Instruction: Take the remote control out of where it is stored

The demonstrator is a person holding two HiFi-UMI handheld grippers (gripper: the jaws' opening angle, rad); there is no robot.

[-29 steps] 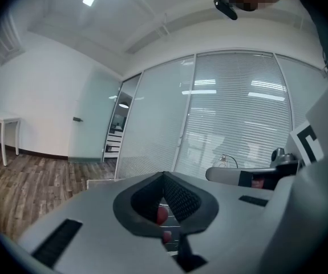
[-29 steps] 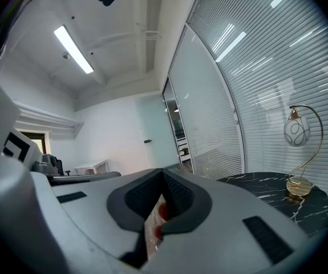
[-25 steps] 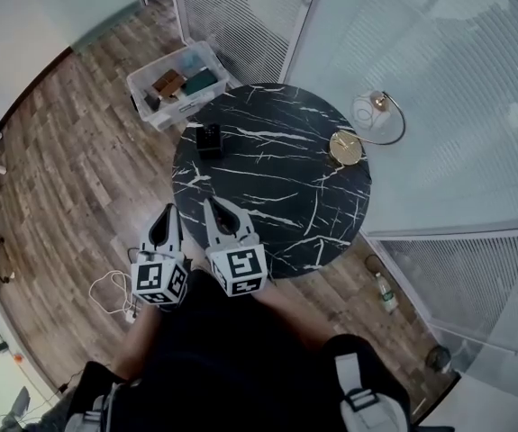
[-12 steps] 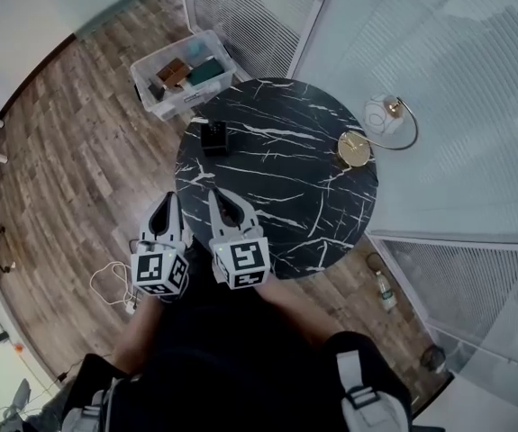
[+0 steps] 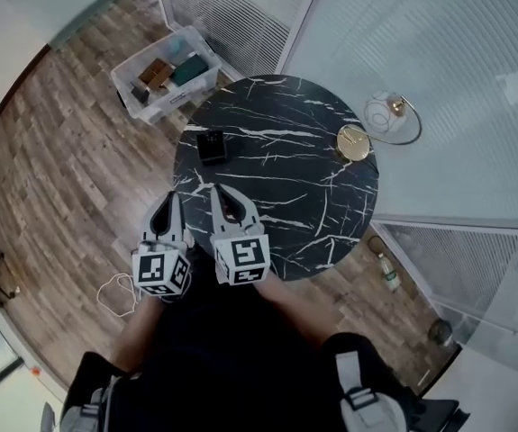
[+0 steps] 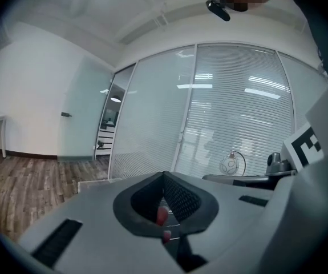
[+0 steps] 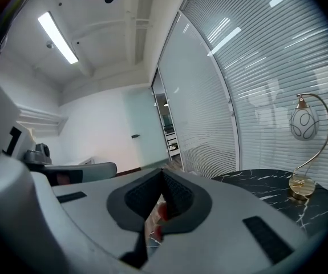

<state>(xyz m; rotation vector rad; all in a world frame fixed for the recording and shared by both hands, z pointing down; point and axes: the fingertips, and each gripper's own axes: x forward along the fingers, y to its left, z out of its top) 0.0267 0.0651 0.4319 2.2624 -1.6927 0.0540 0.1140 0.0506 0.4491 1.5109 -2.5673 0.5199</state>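
A small black box-like holder [image 5: 211, 146] stands on the left part of the round black marble table [image 5: 286, 178]. No remote control can be made out from here. My left gripper [image 5: 170, 198] hangs over the wooden floor just off the table's left near edge, its jaws closed with nothing between them [image 6: 164, 174]. My right gripper [image 5: 218, 190] reaches over the table's near edge, a short way in front of the black holder, also shut and empty [image 7: 162, 171]. Neither gripper touches the holder.
A gold lamp [image 5: 352, 142] with a glass globe [image 7: 303, 123] stands at the table's far right. A clear plastic bin [image 5: 164, 75] with several items sits on the floor beyond the table. A white cable [image 5: 114, 288] and a bottle [image 5: 385, 270] lie on the floor. Glass walls with blinds stand behind.
Both grippers have moved forward a little toward the table and the black holder, staying shut. The head view has shifted slightly.
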